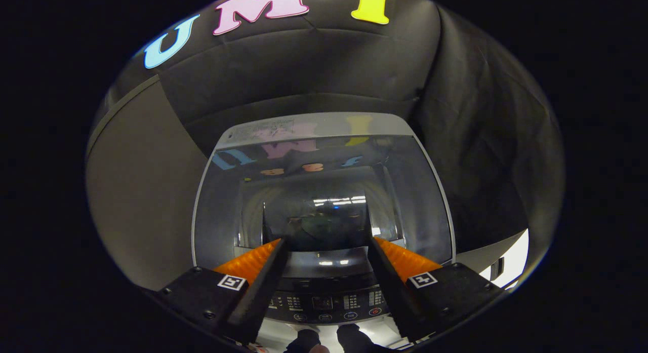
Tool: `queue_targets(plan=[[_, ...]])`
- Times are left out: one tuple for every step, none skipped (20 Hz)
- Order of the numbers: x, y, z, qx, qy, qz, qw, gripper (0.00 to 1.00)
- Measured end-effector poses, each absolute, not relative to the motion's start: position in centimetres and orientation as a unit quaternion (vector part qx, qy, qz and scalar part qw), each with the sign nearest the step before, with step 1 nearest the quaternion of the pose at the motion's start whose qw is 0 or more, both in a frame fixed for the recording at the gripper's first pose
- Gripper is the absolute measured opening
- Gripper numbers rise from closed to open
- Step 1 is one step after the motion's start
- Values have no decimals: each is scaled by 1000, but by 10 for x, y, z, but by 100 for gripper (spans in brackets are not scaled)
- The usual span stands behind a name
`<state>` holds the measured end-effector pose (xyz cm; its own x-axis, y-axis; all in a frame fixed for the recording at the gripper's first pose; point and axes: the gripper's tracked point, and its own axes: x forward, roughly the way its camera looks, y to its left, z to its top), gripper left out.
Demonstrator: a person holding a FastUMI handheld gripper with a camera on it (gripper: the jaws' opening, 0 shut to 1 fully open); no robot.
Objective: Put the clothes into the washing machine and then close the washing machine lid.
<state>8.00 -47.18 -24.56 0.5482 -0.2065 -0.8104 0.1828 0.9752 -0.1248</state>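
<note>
Clothes: not identifiable with certainty. Dim dark mass visible through the glass, inside the tub, beyond the fingertips; possibly fabric, possibly a reflection. If fabric: expected soft, light and limp, prone to snagging; best pinched at a bunched fold.

Dark tinted glass lid with grey frame: appears to lie flat over the tub, strongly reflective. Judged rigid, smooth and slippery on the pane, breakable if dropped; best taken at the front frame edge, just ahead of the fingers.

Grey top-loading washing machine: tub contents otherwise unclear. Dark control panel with small round buttons seen below and between the fingers.

Gripper: fingers spread wide apart, holding nothing, poised above the lid's front edge.
</note>
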Motion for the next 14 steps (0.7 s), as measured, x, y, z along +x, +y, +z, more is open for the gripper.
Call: queue_targets(plan=[[81, -473, -245, -15, 463, -111, 879, 100], [82, -473, -243, -18, 462, -112, 879, 100], [83, -473, -241, -18, 460, -111, 881, 100], [87, -472, -237, -18, 455, -110, 883, 100], [91, -471, -231, -21, 449, -110, 887, 100], [95, -472, -222, -25, 440, -108, 891, 100], [101, -472, -209, -28, 427, -107, 897, 100], [110, -471, -195, -32, 409, -106, 906, 100], [118, -472, -179, -37, 390, -105, 914, 100], [125, -472, -161, -40, 369, -105, 922, 100], [132, -473, -142, -44, 347, -106, 931, 100], [142, -468, -127, -48, 325, -106, 938, 99], [148, -466, -109, -50, 302, -104, 946, 99], [155, -465, -91, -52, 280, -104, 953, 99]])
